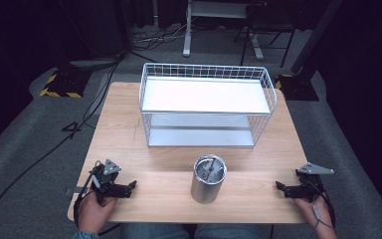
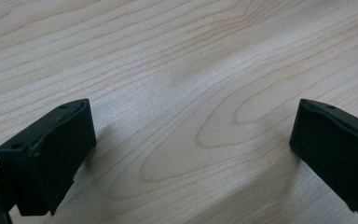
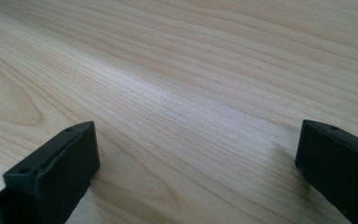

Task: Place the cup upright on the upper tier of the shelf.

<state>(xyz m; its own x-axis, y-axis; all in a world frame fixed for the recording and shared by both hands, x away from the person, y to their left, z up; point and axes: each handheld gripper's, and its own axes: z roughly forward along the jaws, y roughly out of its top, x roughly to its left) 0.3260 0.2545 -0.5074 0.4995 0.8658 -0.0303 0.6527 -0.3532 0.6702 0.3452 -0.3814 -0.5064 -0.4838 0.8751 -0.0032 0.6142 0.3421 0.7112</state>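
A shiny metal cylinder cup [image 1: 208, 178] stands upright near the front middle of the wooden table [image 1: 129, 124], with something metal inside it. My left gripper [image 1: 133, 185] rests at the front left corner, pointing right toward the cup, held by a hand. My right gripper [image 1: 279, 186] rests at the front right, pointing left toward the cup. In the left gripper view my left gripper [image 2: 191, 135] is open over bare wood. Likewise my right gripper [image 3: 198, 154] stands open above bare wood, with nothing between the jaws.
A white wire two-level shelf rack [image 1: 206, 104] stands on the far half of the table, its open front facing me. Cables run over the grey floor at the left. Chair and desk legs stand behind the table.
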